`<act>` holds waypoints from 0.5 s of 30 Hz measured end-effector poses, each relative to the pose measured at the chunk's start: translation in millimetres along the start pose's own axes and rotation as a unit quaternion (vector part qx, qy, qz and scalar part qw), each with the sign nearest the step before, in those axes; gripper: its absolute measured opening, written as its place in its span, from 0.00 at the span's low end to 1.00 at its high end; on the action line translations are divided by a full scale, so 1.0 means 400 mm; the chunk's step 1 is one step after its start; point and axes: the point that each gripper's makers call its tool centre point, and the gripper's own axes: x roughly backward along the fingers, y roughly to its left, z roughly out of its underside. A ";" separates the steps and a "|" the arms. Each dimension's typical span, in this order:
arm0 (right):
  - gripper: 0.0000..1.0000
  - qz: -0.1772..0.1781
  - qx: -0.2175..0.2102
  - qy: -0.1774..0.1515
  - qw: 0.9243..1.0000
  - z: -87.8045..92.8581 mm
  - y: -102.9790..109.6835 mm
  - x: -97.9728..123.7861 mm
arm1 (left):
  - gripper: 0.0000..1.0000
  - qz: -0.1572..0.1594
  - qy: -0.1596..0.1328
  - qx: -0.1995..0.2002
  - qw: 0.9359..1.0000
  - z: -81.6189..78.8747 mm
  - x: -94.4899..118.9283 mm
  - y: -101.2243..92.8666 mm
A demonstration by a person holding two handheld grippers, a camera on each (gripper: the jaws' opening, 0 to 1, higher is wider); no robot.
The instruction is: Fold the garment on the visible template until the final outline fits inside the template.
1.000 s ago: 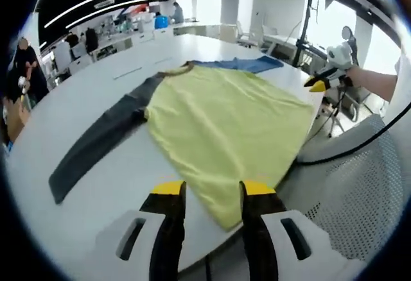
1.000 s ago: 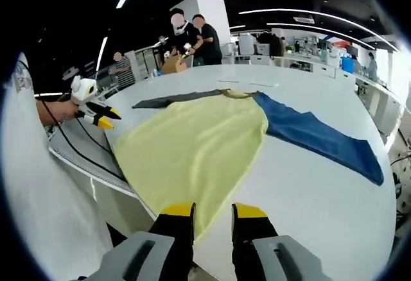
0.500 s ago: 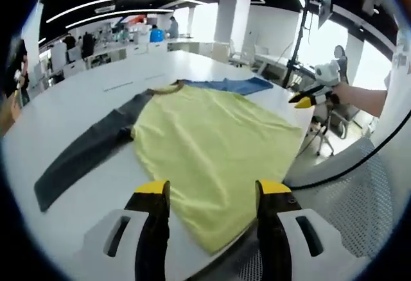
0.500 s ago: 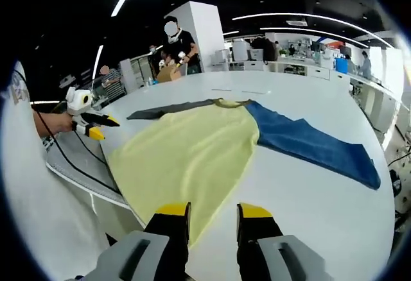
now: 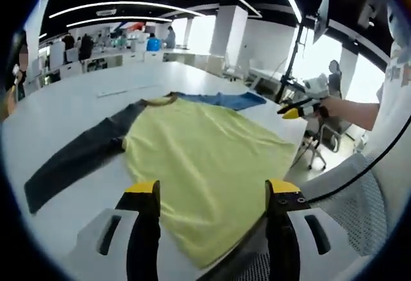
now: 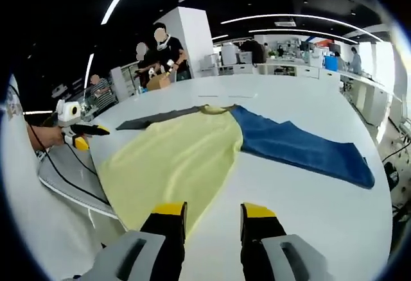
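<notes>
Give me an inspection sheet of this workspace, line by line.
Surface: white table, large, rounded edge.
Job's things: yellow shirt spread flat, hem hanging over the near edge; grey sleeve and blue sleeve stretched out to either side. No template outline can be made out.
Clutter: nothing seen.
Grippers: left hand-held gripper open above the hem; right hand-held gripper open, empty.
Cables: black cable by the mesh chair.
Surroundings: open office, people at far desks.
</notes>
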 end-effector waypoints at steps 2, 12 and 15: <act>0.32 0.004 -0.004 -0.004 1.000 -0.006 -0.014 0.000 | 0.62 -0.002 0.000 -0.003 1.000 0.000 -0.001 0.002; 0.33 0.042 -0.008 -0.011 0.999 -0.032 -0.112 0.016 | 0.64 -0.006 0.011 -0.009 1.000 0.011 -0.010 -0.007; 0.36 0.057 -0.018 -0.014 0.998 -0.037 -0.150 0.024 | 0.66 -0.007 0.014 -0.018 1.000 0.011 -0.010 -0.012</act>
